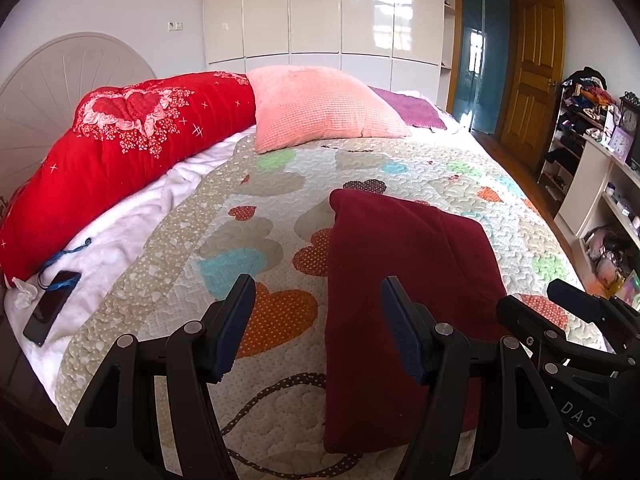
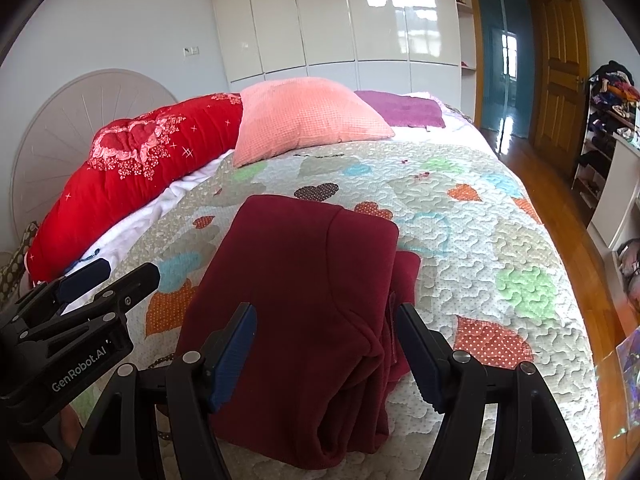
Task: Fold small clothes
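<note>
A dark red garment [image 1: 400, 280] lies folded into a long strip on the heart-patterned quilt [image 1: 248, 208]; it also shows in the right wrist view [image 2: 304, 288], with a sleeve edge sticking out on its right side. My left gripper [image 1: 318, 312] is open and empty, hovering above the garment's near left edge. My right gripper [image 2: 326, 340] is open and empty above the garment's near end. The right gripper shows at the right of the left wrist view [image 1: 560, 312]; the left gripper shows at the left of the right wrist view [image 2: 108, 276].
A red floral duvet [image 1: 120, 152], a pink pillow [image 1: 320, 104] and a purple cloth [image 1: 412, 110] lie at the far side of the bed. A phone [image 1: 52, 306] lies on the white blanket at left. Shelves [image 1: 592, 168] and wood floor [image 2: 560, 208] are to the right.
</note>
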